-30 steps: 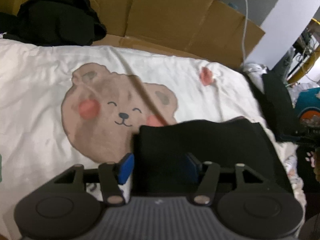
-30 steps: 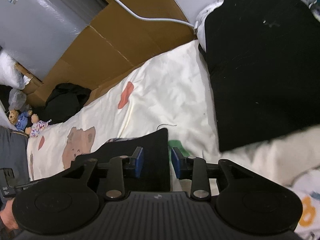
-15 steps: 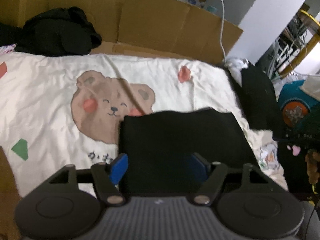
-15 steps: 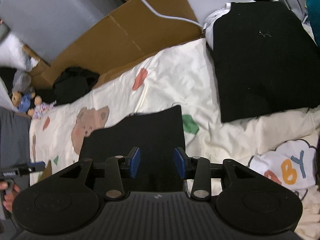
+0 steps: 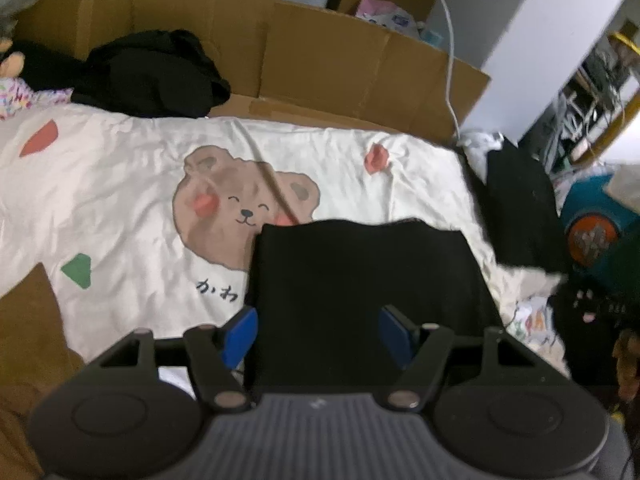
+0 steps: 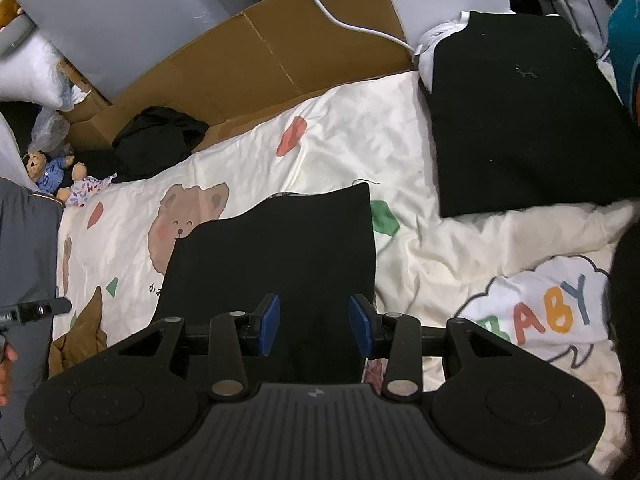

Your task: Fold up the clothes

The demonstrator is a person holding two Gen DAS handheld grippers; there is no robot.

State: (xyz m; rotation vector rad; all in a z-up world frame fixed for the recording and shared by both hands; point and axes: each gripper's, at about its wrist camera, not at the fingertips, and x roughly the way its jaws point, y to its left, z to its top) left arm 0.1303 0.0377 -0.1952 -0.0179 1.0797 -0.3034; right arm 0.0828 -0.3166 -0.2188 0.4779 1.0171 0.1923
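Note:
A folded black garment (image 5: 360, 280) lies flat on a cream bear-print sheet (image 5: 120, 184); it also shows in the right wrist view (image 6: 280, 256). My left gripper (image 5: 318, 332) is open, raised above the garment's near edge, holding nothing. My right gripper (image 6: 316, 324) is open above the garment's near right part, also empty. A second folded black garment (image 6: 520, 116) lies at the bed's right end, on white cloth.
A crumpled black clothes pile (image 5: 152, 76) sits at the back left by cardboard walls (image 5: 320, 60). Small teddy bears (image 6: 48, 168) lie at the far left. A "BABY" print cloth (image 6: 540, 312) lies right. A white cable (image 6: 340, 20) hangs behind.
Both grippers have pulled back and risen away from the black garment, which now lies flat in fuller view. The right gripper's jaws have opened wider.

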